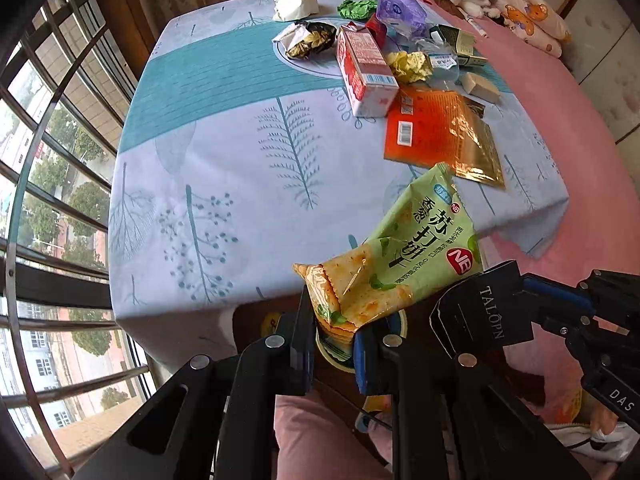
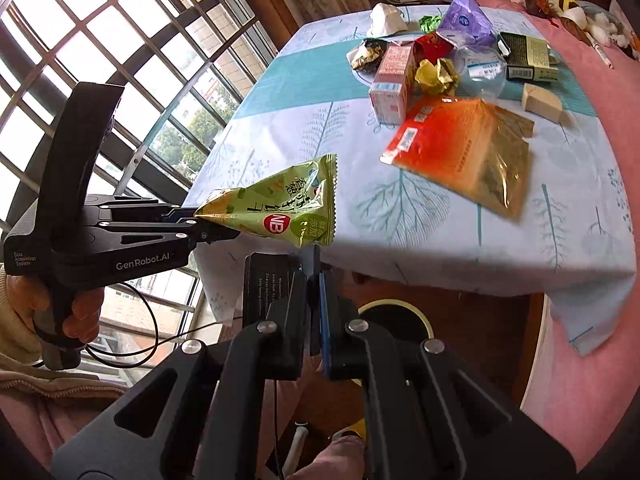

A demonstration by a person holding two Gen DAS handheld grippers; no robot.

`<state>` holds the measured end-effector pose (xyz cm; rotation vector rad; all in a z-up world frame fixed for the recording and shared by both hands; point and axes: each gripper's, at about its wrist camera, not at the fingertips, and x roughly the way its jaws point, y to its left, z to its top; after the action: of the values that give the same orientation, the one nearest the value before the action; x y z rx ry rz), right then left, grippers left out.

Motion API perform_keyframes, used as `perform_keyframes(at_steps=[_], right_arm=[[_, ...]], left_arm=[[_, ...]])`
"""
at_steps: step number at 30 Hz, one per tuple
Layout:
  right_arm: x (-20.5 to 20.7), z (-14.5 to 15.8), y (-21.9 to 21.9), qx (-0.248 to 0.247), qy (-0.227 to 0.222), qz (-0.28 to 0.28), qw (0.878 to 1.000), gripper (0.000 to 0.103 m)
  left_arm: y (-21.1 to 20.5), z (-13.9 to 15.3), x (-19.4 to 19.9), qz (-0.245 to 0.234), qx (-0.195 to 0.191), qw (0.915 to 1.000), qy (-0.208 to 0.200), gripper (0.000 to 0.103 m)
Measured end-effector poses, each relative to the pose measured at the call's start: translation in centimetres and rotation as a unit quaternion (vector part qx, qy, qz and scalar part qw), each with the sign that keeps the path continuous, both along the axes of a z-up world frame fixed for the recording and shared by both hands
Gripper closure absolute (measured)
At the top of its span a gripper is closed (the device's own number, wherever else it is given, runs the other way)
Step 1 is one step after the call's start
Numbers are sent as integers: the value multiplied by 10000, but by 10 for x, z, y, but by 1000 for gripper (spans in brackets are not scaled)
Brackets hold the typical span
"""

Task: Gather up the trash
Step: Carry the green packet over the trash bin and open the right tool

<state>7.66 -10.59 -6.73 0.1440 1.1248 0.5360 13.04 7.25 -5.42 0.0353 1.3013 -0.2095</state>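
Note:
A green cracker wrapper [image 1: 404,256] hangs in the air off the table's near edge, with my left gripper [image 1: 332,320] shut on its lower end. From the right wrist, the same wrapper [image 2: 288,204] sticks out of the left gripper [image 2: 212,228], which a hand holds. My right gripper [image 2: 318,276] is shut on a flat black packet [image 2: 260,284] with white print. That packet [image 1: 480,312] sits just right of the wrapper, held by the right gripper [image 1: 520,280]. Further trash lies on the table: an orange-gold foil pouch [image 1: 440,132], a red-white carton [image 1: 364,72] and a yellow paper ball [image 1: 410,65].
A leaf-print cloth covers the table [image 1: 224,152]. Several more wrappers, a purple bag [image 1: 400,10] and a white wad [image 1: 296,2] lie at the far end. Below the grippers is a round yellow-rimmed opening [image 2: 396,320]. Barred windows [image 1: 52,184] run along the left, and pink bedding [image 1: 592,152] along the right.

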Motion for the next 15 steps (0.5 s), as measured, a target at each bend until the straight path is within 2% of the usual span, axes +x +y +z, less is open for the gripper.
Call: perform_keyframes(at_steps=[7,15], right_arm=[[-63,-48,-43,-135,560,-228,9981,99],[-88,-137,-77,-325,1232,-893,9878,99]], left_arm=[[-40,-43,-67,109,168,9987,469,88],[-63,-119,-92,-47,440,9948,913,88]])
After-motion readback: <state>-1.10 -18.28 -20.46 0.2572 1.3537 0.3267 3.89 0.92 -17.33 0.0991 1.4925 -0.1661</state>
